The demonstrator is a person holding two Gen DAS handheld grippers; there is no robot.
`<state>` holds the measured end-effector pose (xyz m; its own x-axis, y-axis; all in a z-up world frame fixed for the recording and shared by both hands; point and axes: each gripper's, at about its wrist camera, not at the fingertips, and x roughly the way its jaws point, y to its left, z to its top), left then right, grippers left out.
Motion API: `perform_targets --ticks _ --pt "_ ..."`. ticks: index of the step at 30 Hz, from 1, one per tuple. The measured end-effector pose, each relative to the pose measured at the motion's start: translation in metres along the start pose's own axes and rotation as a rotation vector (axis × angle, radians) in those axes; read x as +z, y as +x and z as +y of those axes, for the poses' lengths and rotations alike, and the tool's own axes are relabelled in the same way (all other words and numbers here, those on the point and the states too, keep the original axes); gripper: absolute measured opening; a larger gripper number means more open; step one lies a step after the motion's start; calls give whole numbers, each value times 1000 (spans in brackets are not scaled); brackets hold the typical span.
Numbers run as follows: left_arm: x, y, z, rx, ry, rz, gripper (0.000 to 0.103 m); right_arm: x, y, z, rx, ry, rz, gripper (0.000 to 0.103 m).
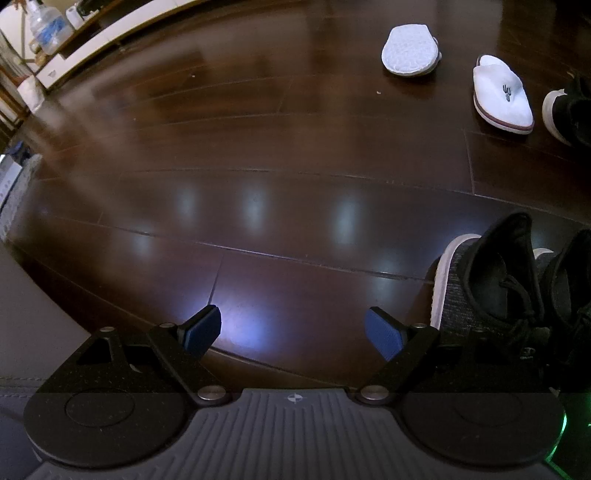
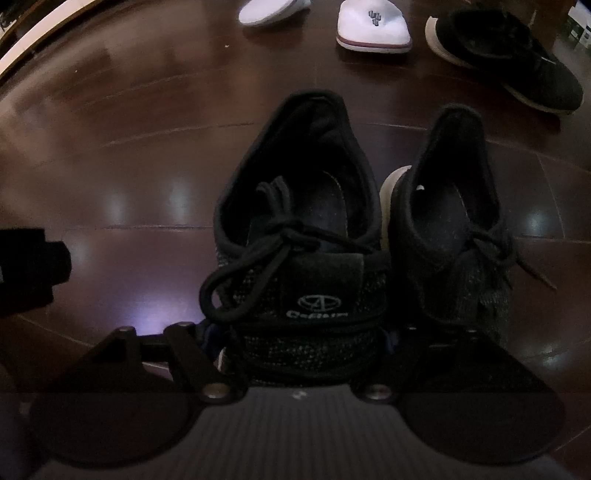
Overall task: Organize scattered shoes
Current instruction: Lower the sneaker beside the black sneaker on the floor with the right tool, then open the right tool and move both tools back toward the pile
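My right gripper (image 2: 301, 338) is shut on the toe of a black knit sneaker (image 2: 299, 229), whose heel points away from me. Its mate (image 2: 454, 229) stands close beside it on the right, on the dark wooden floor (image 2: 129, 166). The pair also shows in the left wrist view, the held sneaker (image 1: 491, 280) nearer than its mate (image 1: 569, 288). My left gripper (image 1: 293, 332) hangs open over bare floor to the left of them, nothing between its blue pads. Farther off lie an overturned white slipper (image 1: 410, 50), an upright white slipper (image 1: 502, 94) and another black shoe (image 2: 506, 59).
A low white cabinet edge (image 1: 110, 40) runs along the far left, with a water bottle (image 1: 48, 26) on it. A grey surface (image 1: 33, 314) borders the floor at the near left. Small boxes (image 2: 578, 26) sit at the far right.
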<state>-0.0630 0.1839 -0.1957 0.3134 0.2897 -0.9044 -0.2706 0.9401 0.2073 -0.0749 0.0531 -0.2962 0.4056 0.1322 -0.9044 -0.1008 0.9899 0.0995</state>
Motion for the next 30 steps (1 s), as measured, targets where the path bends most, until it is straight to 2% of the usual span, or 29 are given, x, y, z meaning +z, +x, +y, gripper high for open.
perform_targets --ticks 4,6,11,16,21,23,27,30 --pt "0 -2 0 9 -2 -9 90 1 -2 -10 51 21 17 86" --pt "0 -3 -1 16 -3 -18 90 4 -3 -15 68 36 22 92" --pt "2 -10 2 38 -8 -40 91 6 -12 -30 105 101 43 93" --pt "8 -26 5 28 -33 -73 91 7 -40 -41 134 88 17 93" --pt "21 -53 4 -7 -56 -135 91 18 -77 -57 149 101 -31 93" --pt "29 -69 2 -45 -78 -157 91 24 -93 -69 172 115 -51 93" --pt "43 -100 -9 -113 -92 -202 91 39 -136 -95 116 138 -129 93" --pt "56 -122 -23 -158 -96 -227 91 65 -174 -132 84 174 -208 93"
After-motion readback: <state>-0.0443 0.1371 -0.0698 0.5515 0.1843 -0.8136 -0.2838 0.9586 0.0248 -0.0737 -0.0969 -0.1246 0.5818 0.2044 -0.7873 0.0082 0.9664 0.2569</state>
